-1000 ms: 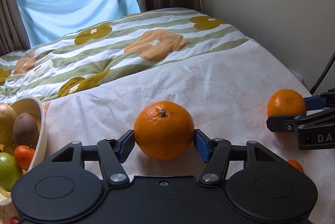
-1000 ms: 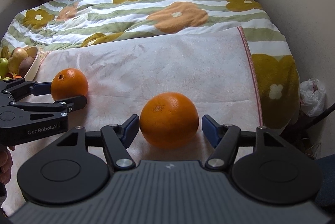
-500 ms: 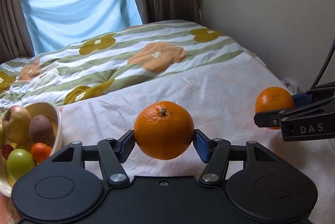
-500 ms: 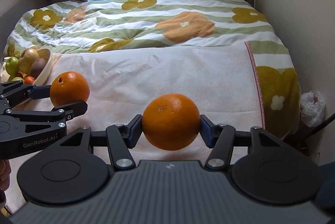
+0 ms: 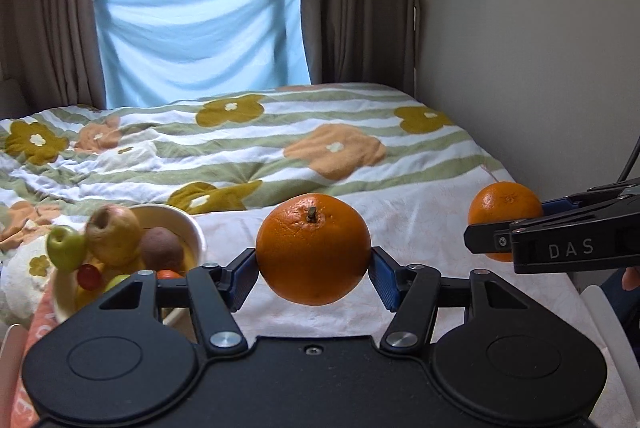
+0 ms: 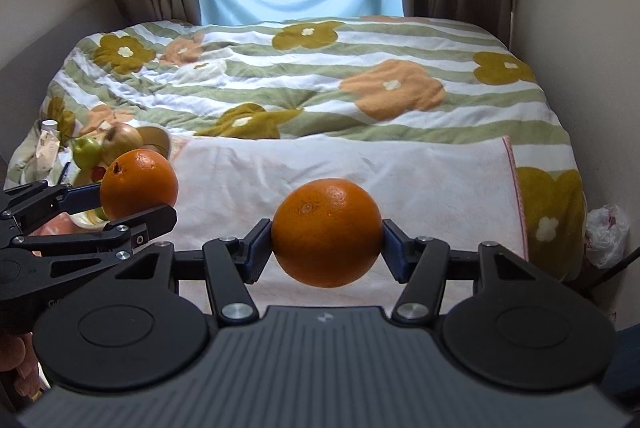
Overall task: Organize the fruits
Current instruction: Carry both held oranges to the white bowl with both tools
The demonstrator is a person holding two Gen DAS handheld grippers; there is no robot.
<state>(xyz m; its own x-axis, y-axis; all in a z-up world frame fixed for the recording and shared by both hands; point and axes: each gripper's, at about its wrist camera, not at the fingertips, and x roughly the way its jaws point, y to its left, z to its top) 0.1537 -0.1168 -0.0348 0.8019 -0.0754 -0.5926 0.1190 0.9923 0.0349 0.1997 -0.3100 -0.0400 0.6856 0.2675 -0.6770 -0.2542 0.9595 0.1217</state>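
My left gripper is shut on an orange with its stem up, held in the air above the pale blanket. My right gripper is shut on a second orange, also lifted clear of the bed. Each view shows the other gripper from the side: the right one's orange at the right edge, the left one's orange at the left. A cream fruit bowl sits left of the left gripper, holding an apple, a green apple, a brown kiwi and smaller fruit.
The bed carries a pale blanket over a striped flowered quilt. A wall runs along the right side, with a white plastic bag on the floor beside the bed. Curtains and a blue cloth hang at the far end.
The right gripper closed on its orange, which lay on the blanket a second ago. Both grippers rose with their oranges. The bowl has come further into the left wrist view.
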